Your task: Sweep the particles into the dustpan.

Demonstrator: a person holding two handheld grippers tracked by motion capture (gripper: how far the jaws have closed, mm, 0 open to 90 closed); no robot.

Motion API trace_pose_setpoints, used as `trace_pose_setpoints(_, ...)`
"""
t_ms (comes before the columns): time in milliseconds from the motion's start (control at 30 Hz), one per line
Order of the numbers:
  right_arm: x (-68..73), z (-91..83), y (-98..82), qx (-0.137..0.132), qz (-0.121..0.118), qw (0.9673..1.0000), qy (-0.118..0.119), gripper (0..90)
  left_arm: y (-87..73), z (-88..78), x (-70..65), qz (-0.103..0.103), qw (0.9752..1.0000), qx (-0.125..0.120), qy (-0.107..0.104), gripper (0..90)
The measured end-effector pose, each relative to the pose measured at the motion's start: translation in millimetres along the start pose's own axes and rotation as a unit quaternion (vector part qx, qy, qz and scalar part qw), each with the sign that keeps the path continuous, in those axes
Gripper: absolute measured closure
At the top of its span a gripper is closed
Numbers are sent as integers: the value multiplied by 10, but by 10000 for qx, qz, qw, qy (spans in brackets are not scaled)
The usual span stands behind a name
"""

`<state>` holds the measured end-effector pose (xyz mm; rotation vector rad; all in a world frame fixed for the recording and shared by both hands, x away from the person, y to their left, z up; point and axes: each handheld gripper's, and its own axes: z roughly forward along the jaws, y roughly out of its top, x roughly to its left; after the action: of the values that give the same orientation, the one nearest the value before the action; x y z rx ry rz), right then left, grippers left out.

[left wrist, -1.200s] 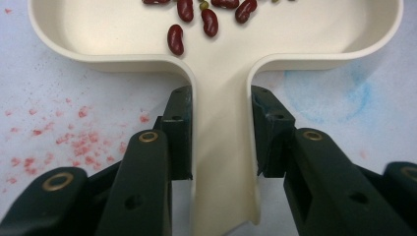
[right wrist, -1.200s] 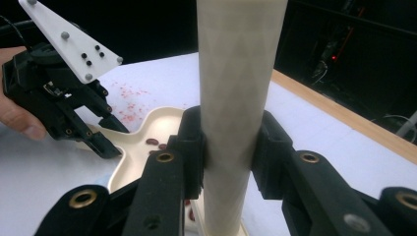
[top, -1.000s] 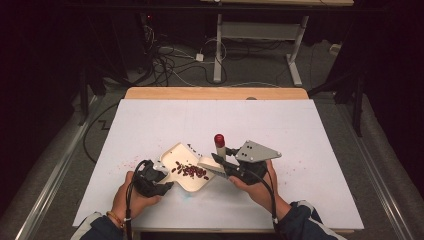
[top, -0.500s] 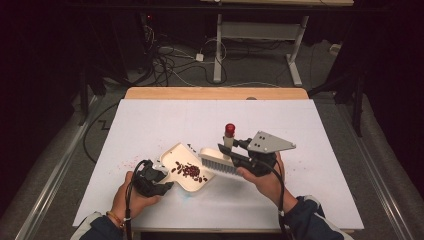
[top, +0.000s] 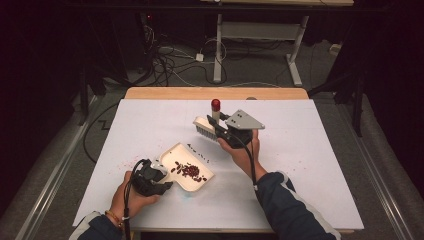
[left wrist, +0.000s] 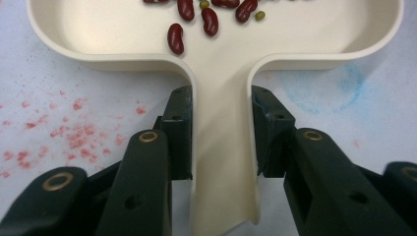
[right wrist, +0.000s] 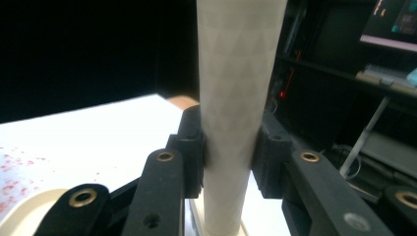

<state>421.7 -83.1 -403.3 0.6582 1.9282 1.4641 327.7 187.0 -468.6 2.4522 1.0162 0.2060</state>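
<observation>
One cream dustpan [top: 189, 170] lies on the white table [top: 310, 165], near and left of centre, with a small heap of red beans [top: 187, 170] in its tray. In the left gripper view five red beans [left wrist: 176, 38] and two small green ones [left wrist: 259, 15] can be counted at the tray's near end; the rest of the heap is too small to count. A short line of loose beans [top: 199, 153] lies on the table just beyond the dustpan's far edge.

One brush [top: 206, 127] with a cream back and a red-tipped handle is up off the table, right of centre and farther away.

The left tool [left wrist: 221, 132] is clenched on the dustpan's handle, its hand low at the near left edge. The right tool [right wrist: 228, 155] is clamped on the brush handle [right wrist: 236, 98], its hand raised above the table with the forearm reaching in from the near right.
</observation>
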Motion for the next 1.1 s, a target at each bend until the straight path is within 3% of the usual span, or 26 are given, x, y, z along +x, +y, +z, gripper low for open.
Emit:
trace_pose_setpoints(133,106,146,-35,108,-158,9997,120,705,3,2,2,3,10000,10,-6,638)
trace_pose_setpoints(300,325,132,-15,172,-345,9980,502,704,3,3,3,-9,10000,-2,-13,638)
trace_pose_setpoints(400,436,68,-8,138,-306,9964,776,704,4,1,0,11,10000,13,2,638)
trace_pose_setpoints(567,590,-76,-13,100,-294,9943,1025,702,6,4,-5,4,10000,22,7,637)
trace_pose_setpoints(733,643,-164,31,-33,-142,9921,1242,705,7,4,-9,33,10000,28,32,637)
trace_pose_setpoints(867,618,-230,84,-103,-161,9929,1171,705,4,4,-6,31,10000,20,24,637)
trace_pose_setpoints(1100,418,-408,143,-214,27,9960,868,705,9,3,-8,52,10000,37,39,637)
